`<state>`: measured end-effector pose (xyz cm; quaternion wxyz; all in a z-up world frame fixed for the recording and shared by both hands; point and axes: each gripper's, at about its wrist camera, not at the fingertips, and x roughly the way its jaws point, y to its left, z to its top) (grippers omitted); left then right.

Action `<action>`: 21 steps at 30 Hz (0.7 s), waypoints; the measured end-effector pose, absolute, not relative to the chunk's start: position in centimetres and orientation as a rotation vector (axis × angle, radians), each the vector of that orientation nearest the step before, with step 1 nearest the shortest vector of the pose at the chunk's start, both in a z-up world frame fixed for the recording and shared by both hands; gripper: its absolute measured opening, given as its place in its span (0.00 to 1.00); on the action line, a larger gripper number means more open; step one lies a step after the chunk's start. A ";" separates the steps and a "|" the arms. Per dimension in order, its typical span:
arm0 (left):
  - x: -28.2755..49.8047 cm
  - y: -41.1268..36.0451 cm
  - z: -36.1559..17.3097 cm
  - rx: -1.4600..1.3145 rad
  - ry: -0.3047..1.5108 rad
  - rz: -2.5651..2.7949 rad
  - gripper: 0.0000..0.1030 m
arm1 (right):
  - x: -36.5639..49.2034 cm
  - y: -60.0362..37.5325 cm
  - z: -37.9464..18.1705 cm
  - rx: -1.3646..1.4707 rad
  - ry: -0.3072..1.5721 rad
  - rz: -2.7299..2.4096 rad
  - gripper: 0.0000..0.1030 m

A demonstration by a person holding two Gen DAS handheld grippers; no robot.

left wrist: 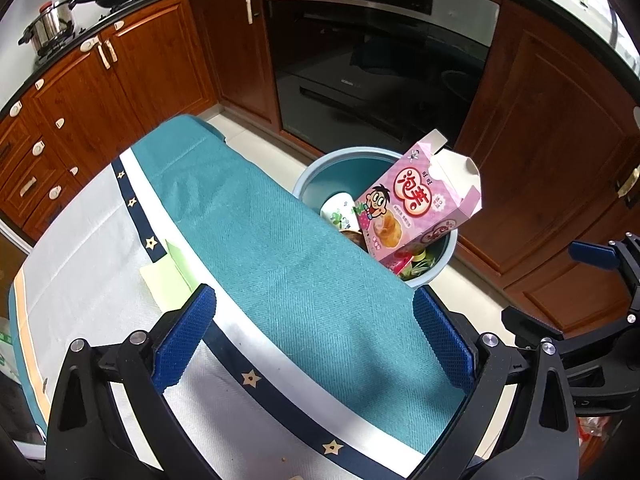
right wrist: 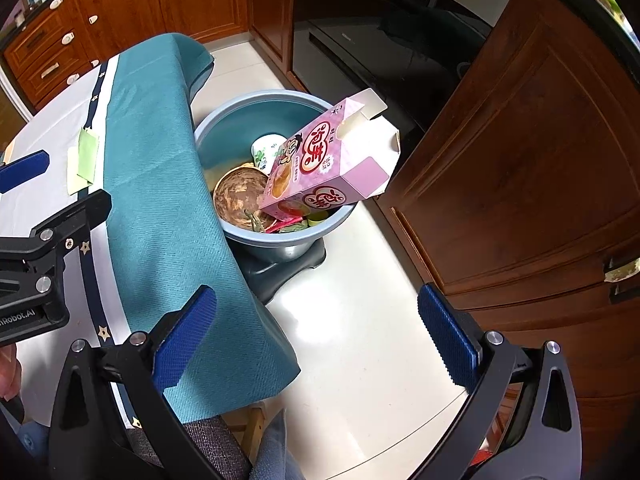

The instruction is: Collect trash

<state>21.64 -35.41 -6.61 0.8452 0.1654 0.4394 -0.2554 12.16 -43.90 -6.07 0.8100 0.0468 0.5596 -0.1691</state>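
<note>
one pink box (right wrist: pixel 324 164) in one bin (right wrist: pixel 224 120); both grippers' jaws spread, empty

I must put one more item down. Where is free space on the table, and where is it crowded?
Free: the white cloth left of the star-patterned band, and the teal runner. A green paper lies beside the band. Crowded: the blue bin, where the pink box sticks out.
</note>
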 end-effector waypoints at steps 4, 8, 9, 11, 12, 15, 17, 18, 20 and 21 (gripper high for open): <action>21.6 -35.4 -6.5 0.349 0.927 -0.540 0.96 | 12.1 -43.8 -6.1 0.099 1.199 -0.360 0.94; 21.5 -35.5 -6.5 0.350 0.928 -0.540 0.96 | 12.0 -43.8 -6.2 0.102 1.200 -0.361 0.94; 21.5 -35.5 -6.5 0.349 0.927 -0.540 0.96 | 12.0 -43.8 -6.2 0.103 1.201 -0.361 0.94; 21.3 -35.4 -6.5 0.351 0.925 -0.542 0.96 | 11.9 -43.8 -6.3 0.104 1.202 -0.363 0.94; 21.2 -35.4 -6.4 0.352 0.924 -0.543 0.96 | 11.9 -43.8 -6.3 0.105 1.202 -0.363 0.94; 21.2 -35.4 -6.5 0.353 0.925 -0.543 0.96 | 11.8 -43.8 -6.3 0.107 1.202 -0.365 0.94; 21.2 -35.5 -6.5 0.352 0.926 -0.543 0.96 | 11.8 -43.9 -6.3 0.108 1.202 -0.365 0.94; 21.2 -35.4 -6.5 0.353 0.926 -0.544 0.96 | 11.9 -43.9 -6.3 0.106 1.203 -0.364 0.94; 21.1 -35.4 -6.5 0.356 0.927 -0.545 0.96 | 11.8 -43.9 -6.3 0.106 1.203 -0.362 0.94; 21.0 -35.3 -6.5 0.359 0.926 -0.545 0.96 | 11.9 -43.9 -6.4 0.106 1.204 -0.361 0.94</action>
